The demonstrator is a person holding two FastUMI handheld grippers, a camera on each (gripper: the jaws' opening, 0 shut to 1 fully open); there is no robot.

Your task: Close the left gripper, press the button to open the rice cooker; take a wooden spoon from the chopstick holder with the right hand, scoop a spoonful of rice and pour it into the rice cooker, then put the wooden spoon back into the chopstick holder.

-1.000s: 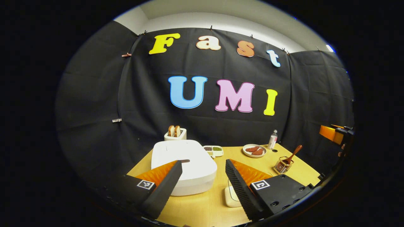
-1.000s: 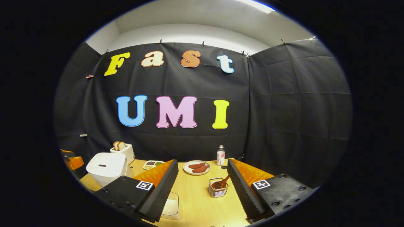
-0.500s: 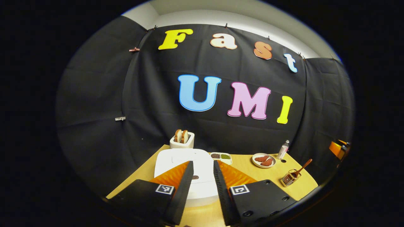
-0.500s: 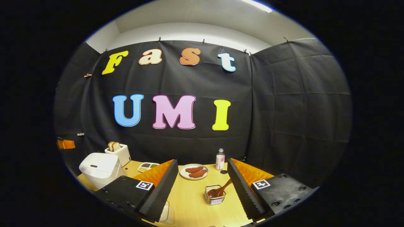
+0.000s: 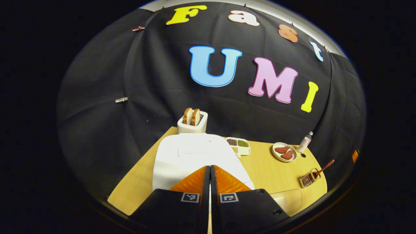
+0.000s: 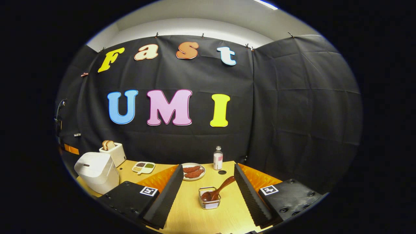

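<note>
Left claw (image 5: 210, 182) now fully closed, fingers together, empty, over the rice cooker (image 5: 195, 159) lid; it was wide open a second ago, so the button press looks next. Right claw (image 6: 208, 188) open, empty, wooden spoon (image 6: 217, 191) in chopstick holder (image 6: 209, 202) between its fingers. Desk (image 5: 269, 170) edge close right; open room around holder.

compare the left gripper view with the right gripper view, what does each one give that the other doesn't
Left gripper view: the left gripper, shut, above the closed white rice cooker, seen from over its top.
Right gripper view: the right gripper, open, framing the brown wooden spoon in the wire chopstick holder, with the cooker seen from its side.
Shared: white toaster, divided tray of grains, plate of brown pieces, small bottle, yellow wooden table.
</note>
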